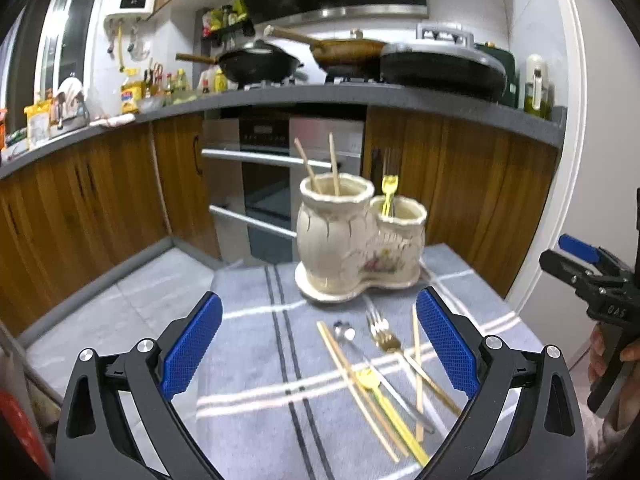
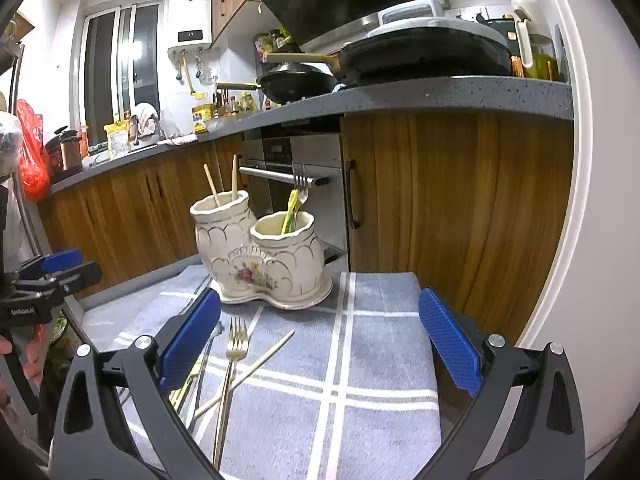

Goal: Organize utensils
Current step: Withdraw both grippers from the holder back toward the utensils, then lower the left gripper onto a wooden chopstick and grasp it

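A: What's around the loose cutlery?

B: On the checked cloth point(image 1: 248, 360) a gold fork point(image 1: 382, 334), a spoon point(image 1: 346, 334) and chopsticks point(image 1: 360, 380) lie crossed, near the ceramic holder point(image 1: 352, 240) at the far edge. Two chopsticks stand in its taller pot, a fork in the lower one.

A: And the grippers?

B: The left gripper point(image 1: 320, 344) is spread wide, holding nothing; so is the right gripper point(image 2: 320, 344).

A: Any differences between views?

B: The right view hides the spoon behind its left finger; the left view shows the pile unobstructed.
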